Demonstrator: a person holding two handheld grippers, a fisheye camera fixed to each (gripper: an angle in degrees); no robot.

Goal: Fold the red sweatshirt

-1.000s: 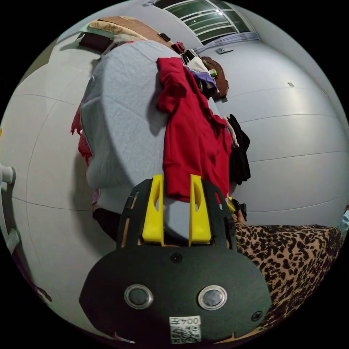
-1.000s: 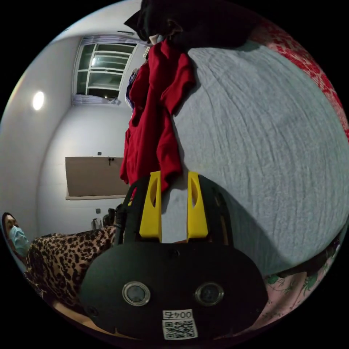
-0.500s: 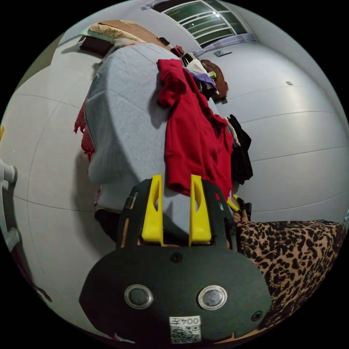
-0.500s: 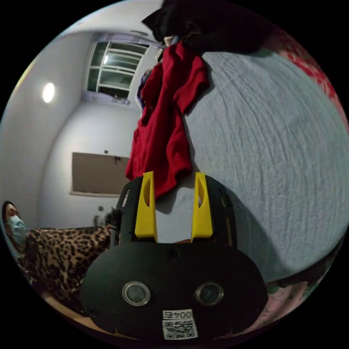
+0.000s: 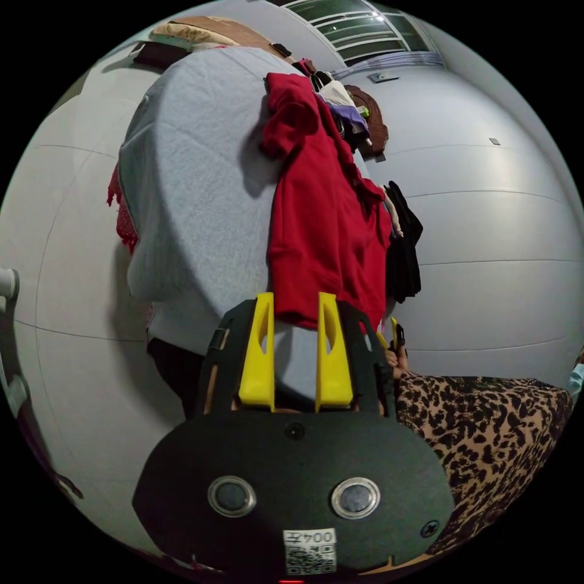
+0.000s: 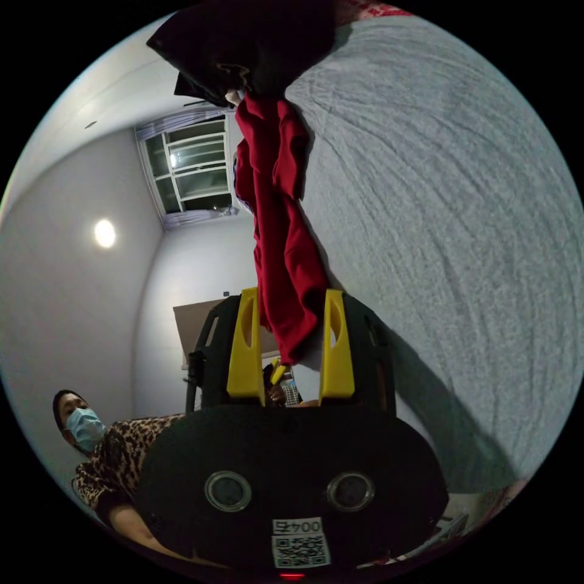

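Sweatshirt (image 5: 322, 213) is lying on the bedsheet (image 5: 194, 182) near its edge, w/ a clothes pile (image 5: 350, 115) sitting just beyond its far end. Left gripper (image 5: 295, 316) is hovering at the hem; right gripper (image 6: 291, 322) is straddling the other end. Person's sleeve (image 5: 486, 438) is sitting beside the left gripper.

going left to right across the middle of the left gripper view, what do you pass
grey bedcover → red sweatshirt → black garment → pale wall
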